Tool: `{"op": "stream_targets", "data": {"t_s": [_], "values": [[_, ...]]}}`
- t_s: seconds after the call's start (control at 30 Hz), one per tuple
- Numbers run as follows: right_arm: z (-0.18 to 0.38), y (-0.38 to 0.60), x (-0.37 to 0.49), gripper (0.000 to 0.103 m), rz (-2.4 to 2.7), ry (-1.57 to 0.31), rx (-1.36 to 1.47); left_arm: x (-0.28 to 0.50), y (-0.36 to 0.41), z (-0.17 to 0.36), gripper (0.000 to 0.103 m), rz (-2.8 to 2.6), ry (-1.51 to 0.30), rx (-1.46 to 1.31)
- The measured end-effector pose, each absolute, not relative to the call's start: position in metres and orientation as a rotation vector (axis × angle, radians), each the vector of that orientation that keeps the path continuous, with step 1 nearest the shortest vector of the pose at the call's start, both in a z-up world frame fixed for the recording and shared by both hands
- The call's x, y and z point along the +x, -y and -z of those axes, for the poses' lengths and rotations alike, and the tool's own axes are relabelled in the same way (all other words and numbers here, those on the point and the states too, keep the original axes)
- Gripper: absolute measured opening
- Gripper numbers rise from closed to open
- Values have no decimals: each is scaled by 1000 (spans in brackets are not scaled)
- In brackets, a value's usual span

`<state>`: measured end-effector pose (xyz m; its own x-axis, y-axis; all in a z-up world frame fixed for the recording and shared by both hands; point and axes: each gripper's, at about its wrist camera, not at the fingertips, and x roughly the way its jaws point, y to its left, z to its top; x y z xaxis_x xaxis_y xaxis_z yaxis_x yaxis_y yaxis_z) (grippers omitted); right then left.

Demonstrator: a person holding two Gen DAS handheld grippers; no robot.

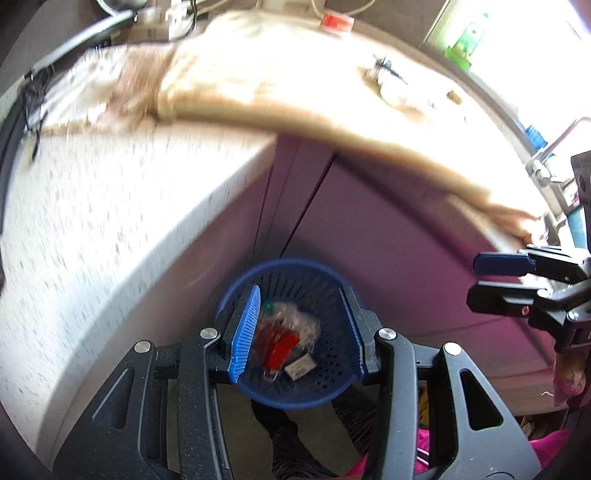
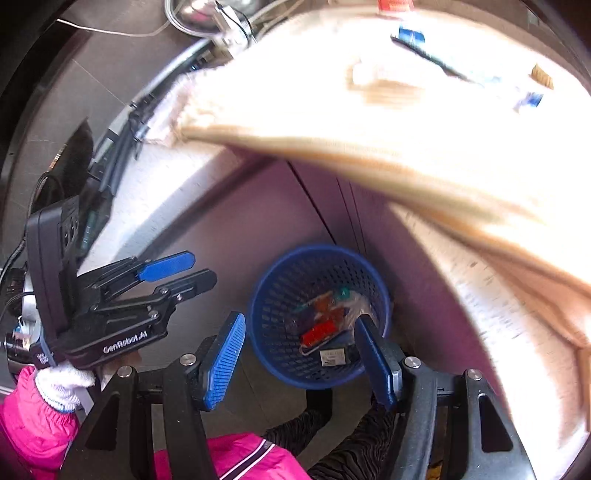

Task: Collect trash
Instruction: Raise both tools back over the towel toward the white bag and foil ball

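A blue mesh basket (image 1: 295, 398) stands on the floor against the purple cabinet. It holds a red wrapper (image 1: 282, 349), a white card (image 1: 300, 367) and clear plastic. My left gripper (image 1: 299, 295) hangs above it, open, nothing between its blue pads. My right gripper (image 2: 300, 319) is also over the basket (image 2: 258, 295), open and empty, with the red wrapper (image 2: 319, 332) below. Each gripper shows in the other's view: right gripper (image 1: 476, 279), left gripper (image 2: 201, 268). On the beige cloth lie crumpled paper (image 2: 373, 77) and a crumpled wrapper (image 1: 391, 88).
A speckled white counter (image 1: 92, 240) juts out at left, with the beige cloth (image 1: 295, 92) draped over its edge. Cables (image 2: 122, 147) and a red-lidded item (image 1: 337, 21) sit at the back. A gloved hand (image 2: 62, 380) in a pink sleeve holds the left gripper.
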<state>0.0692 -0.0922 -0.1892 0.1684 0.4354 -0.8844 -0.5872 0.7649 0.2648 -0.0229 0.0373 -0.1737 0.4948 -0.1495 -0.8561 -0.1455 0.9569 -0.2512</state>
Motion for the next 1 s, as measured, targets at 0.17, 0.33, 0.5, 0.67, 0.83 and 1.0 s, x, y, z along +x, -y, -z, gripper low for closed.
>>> {"op": "stream_targets", "data": {"t_s": [0.17,0.33,0.5,0.67,0.83,1.0], "values": [[157,107,75,67,-756,-1129,-143,-10,-37,145,43,14,-993,-328],[119,128,88,70,-746,-1037,-123,10,-30,122,43,29,-947,-339],[88,156,117,77,-710,-961,-91,40,-22,104,54,37,-918,-354],[72,180,151,80,-657,-920,-67,74,-9,99,54,45,-900,-360],[66,202,190,81,-613,-906,-62,102,-1,96,54,47,-893,-361],[66,215,221,81,-584,-897,-68,127,6,99,54,44,-902,-380]]}}
